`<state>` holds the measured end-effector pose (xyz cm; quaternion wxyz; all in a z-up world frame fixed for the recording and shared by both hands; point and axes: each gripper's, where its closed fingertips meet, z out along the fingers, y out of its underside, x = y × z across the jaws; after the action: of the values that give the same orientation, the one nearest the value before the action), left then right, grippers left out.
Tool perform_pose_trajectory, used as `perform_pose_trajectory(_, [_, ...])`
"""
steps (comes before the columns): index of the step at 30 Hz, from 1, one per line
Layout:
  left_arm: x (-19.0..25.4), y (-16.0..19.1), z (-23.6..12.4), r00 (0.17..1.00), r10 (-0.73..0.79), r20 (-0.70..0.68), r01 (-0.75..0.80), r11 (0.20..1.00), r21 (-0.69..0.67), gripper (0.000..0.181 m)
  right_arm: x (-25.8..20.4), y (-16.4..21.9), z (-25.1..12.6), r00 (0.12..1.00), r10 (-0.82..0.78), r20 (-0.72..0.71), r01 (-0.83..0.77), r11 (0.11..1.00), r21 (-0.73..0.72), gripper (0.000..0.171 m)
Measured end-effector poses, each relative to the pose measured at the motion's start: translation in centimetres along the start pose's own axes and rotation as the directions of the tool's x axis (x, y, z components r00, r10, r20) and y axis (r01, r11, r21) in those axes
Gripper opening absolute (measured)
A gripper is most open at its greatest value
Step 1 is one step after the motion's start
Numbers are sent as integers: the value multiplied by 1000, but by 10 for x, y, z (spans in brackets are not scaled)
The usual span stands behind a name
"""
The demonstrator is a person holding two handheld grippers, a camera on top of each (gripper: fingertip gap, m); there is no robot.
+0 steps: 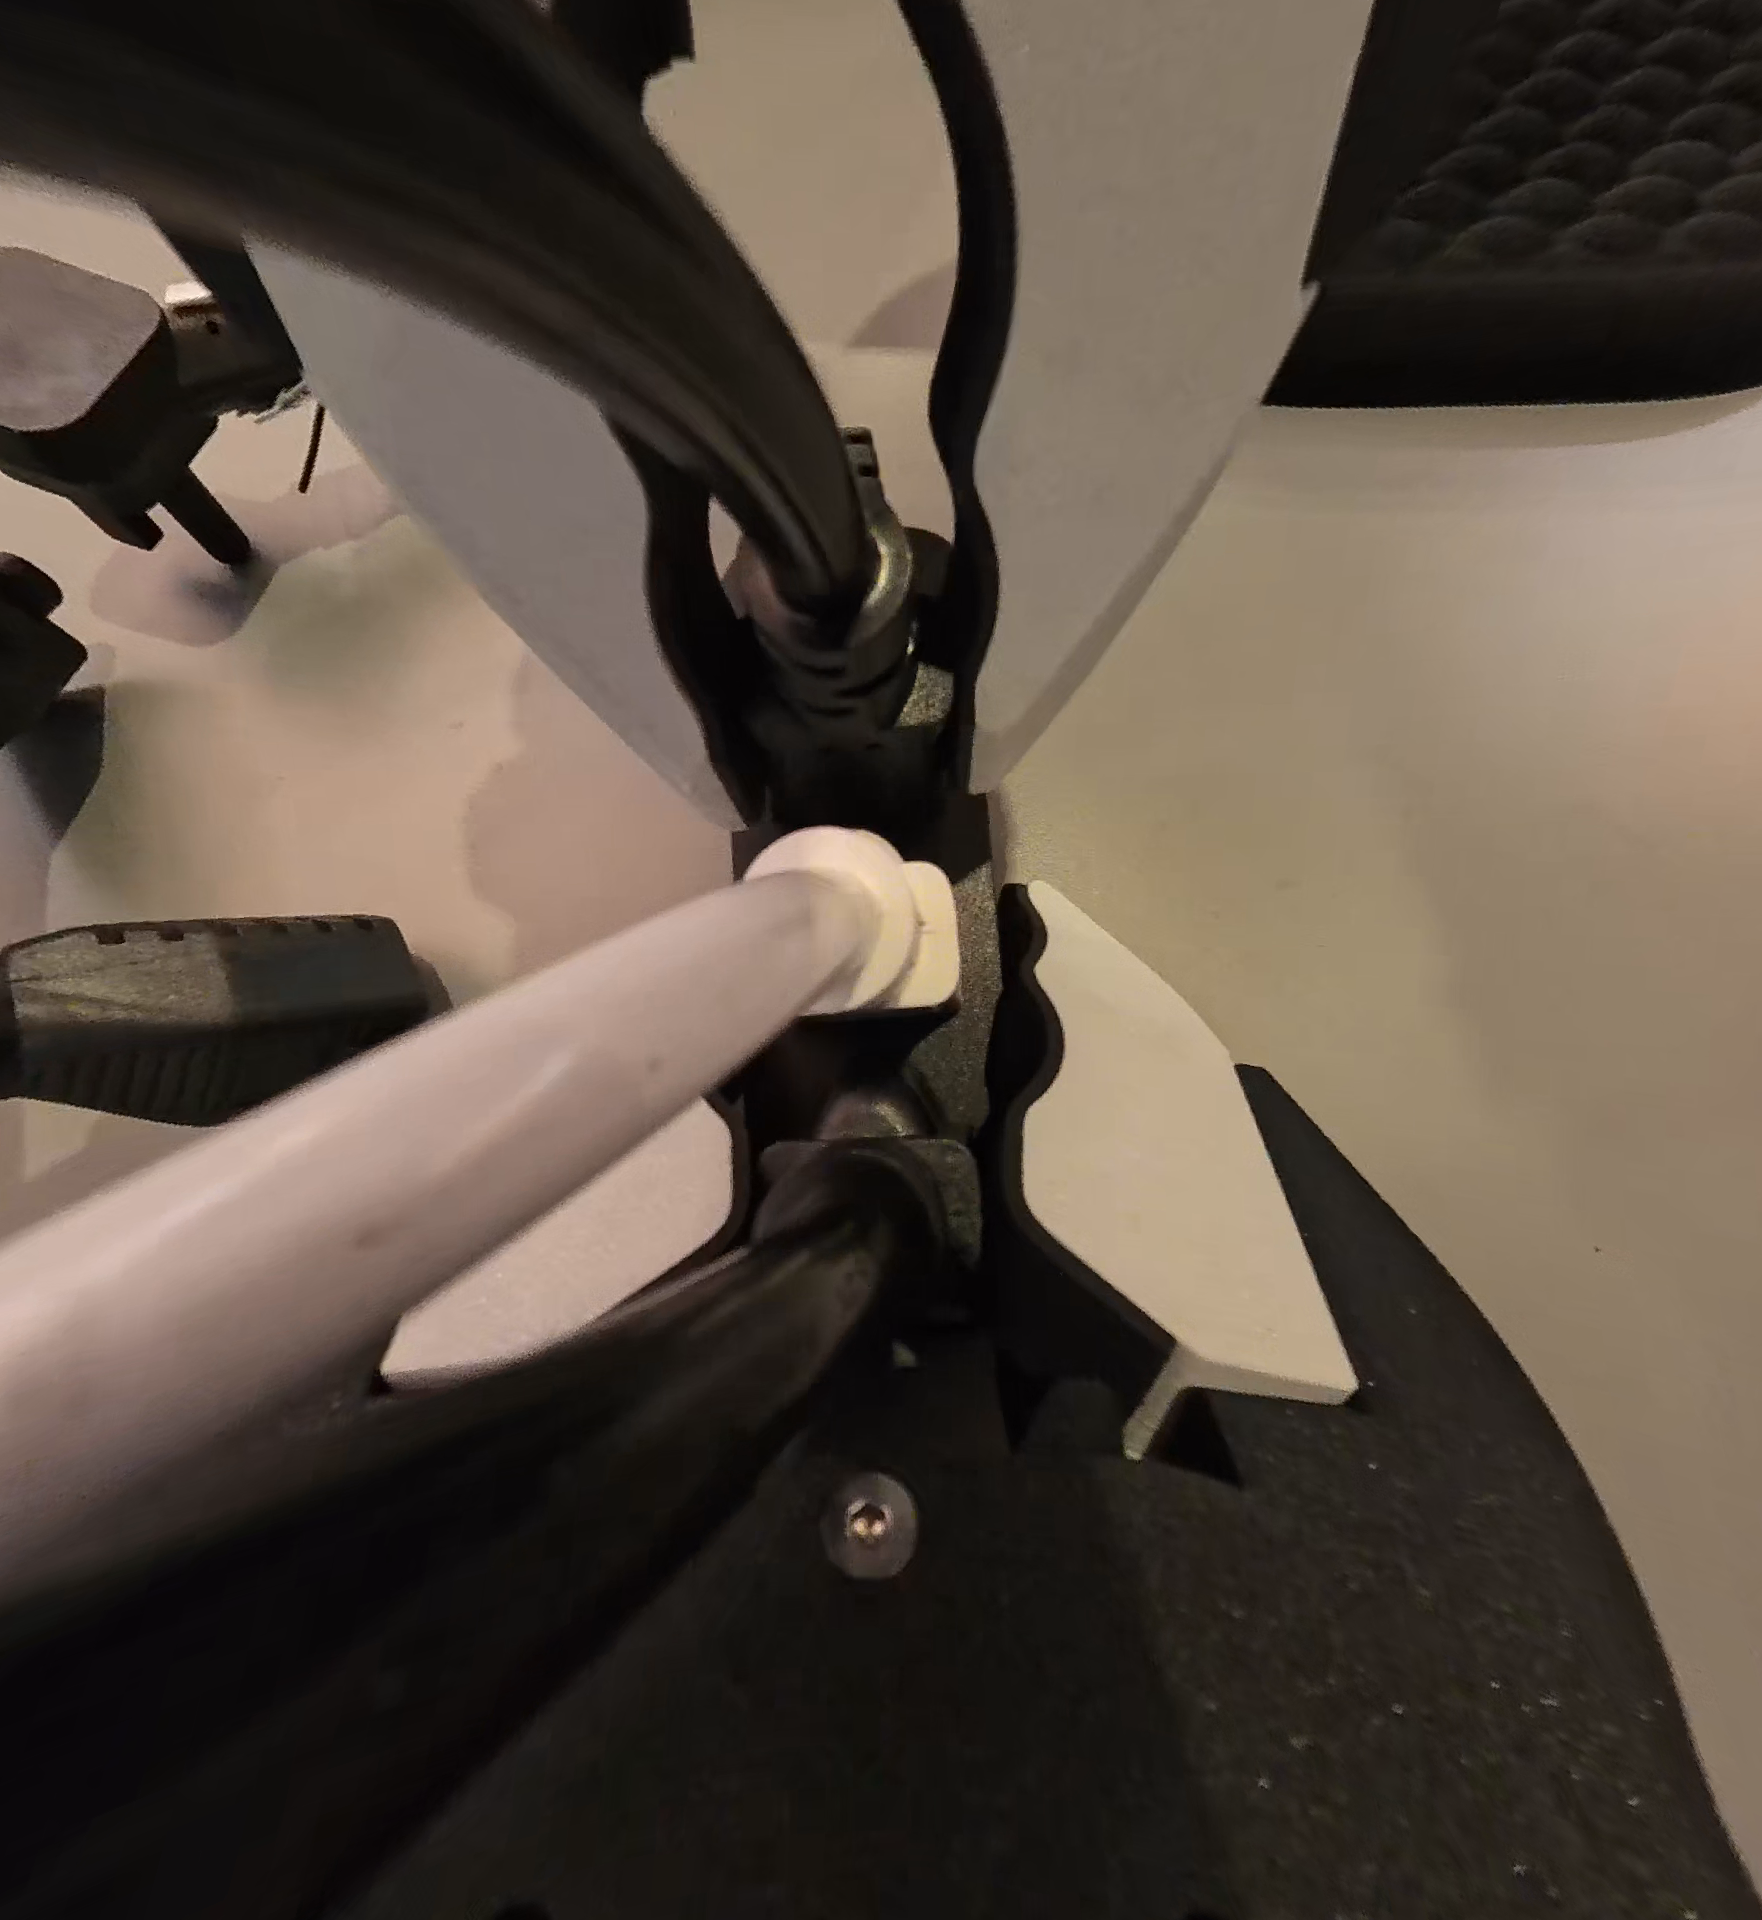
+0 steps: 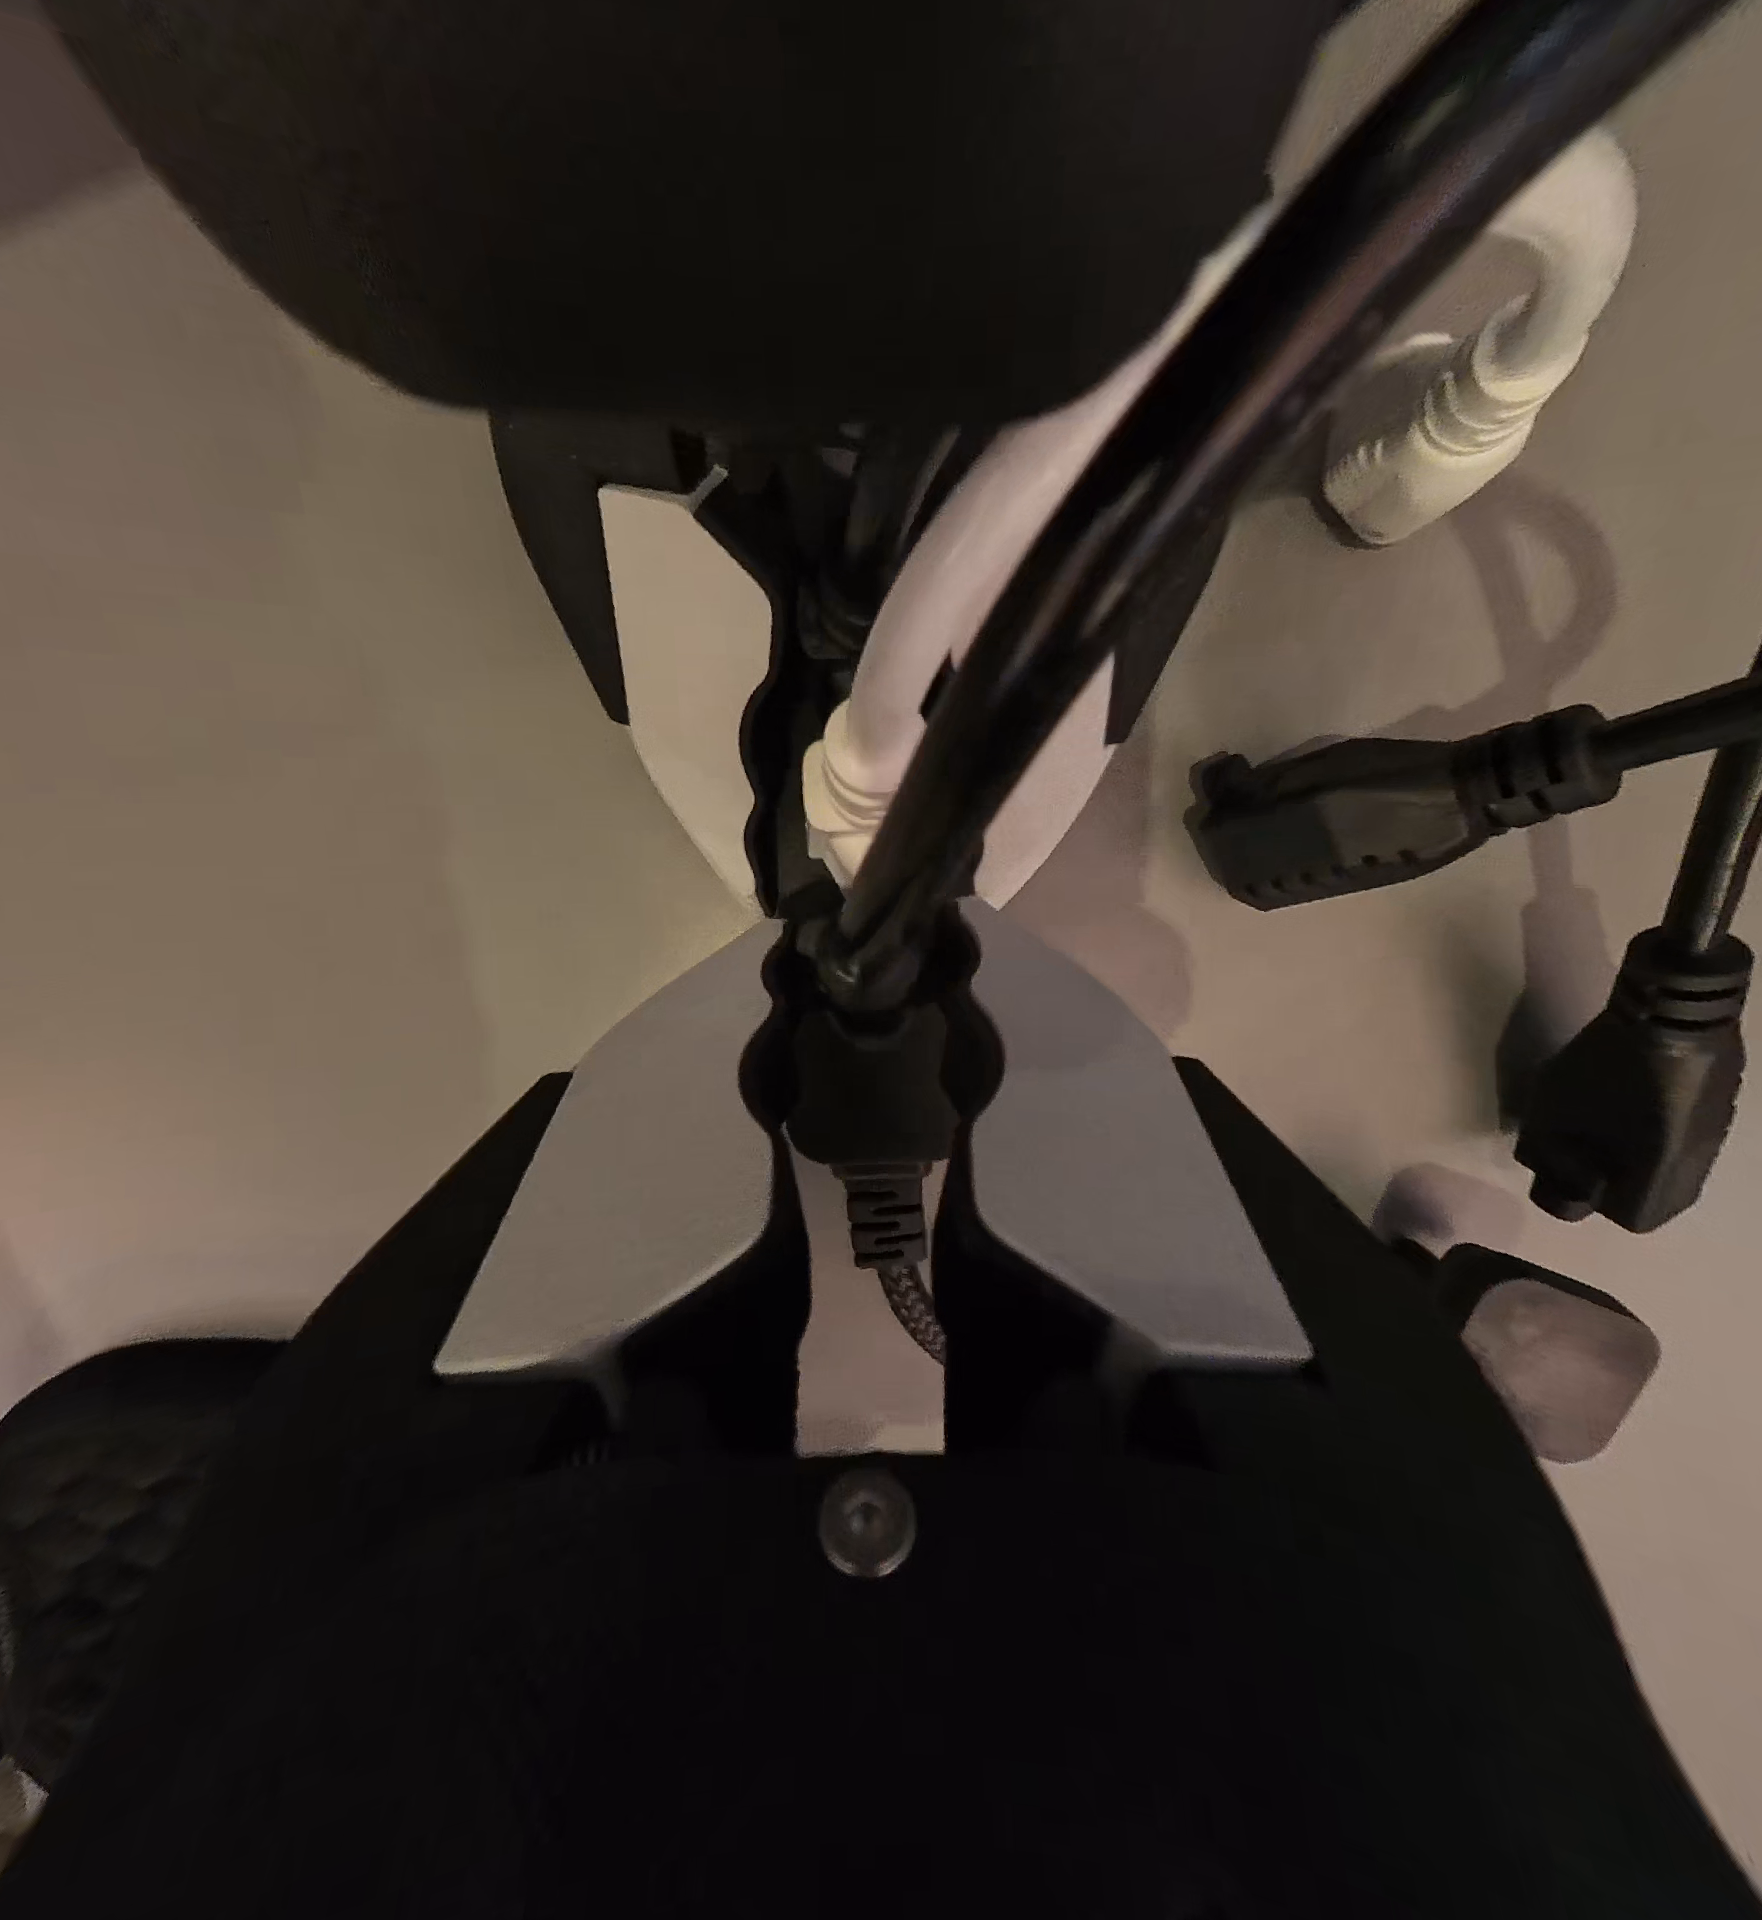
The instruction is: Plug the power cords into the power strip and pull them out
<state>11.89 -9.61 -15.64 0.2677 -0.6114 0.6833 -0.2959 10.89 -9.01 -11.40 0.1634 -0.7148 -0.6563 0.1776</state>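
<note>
A narrow black power strip (image 1: 970,935) lies on the pale table, seen from straight above, with cords rising toward the cameras. My left gripper (image 1: 872,1039) is shut across the strip. A white plug (image 1: 861,925) and a black plug (image 1: 856,1174) sit between its fingers (image 1: 1168,1195). My right gripper (image 2: 866,935) faces it from the other end and is shut on a black plug (image 2: 866,1091). A glossy black cord (image 2: 1168,520) rises from there. A braided cord (image 2: 903,1288) runs back between the right fingers. The strip's sockets are hidden.
Loose black plugs lie on the table beside the strip (image 1: 181,1008) (image 2: 1376,821) (image 2: 1635,1091). A white plug with ribbed cord (image 2: 1459,395) and a grey square-ended plug (image 1: 46,343) also lie there. A black mesh pad (image 1: 1583,208) sits at the table's side.
</note>
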Motion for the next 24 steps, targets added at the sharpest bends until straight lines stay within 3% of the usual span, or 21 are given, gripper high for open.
perform_pose_trajectory(1, [0,0,0,1000,1,-1,-1,1000,0,49,0,0,0,1000,12,10,-12,1000,12,24])
perform_pose_trajectory(11, [1,-1,1,1000,-3,-10,3,1000,-1,49,-1,4,-1,998,-56,-8,55,995,-87,24])
perform_pose_trajectory(24, [2,0,1,1000,11,-26,-12,1000,-13,46,1,15,11,988,35,-151,-30,999,34,29])
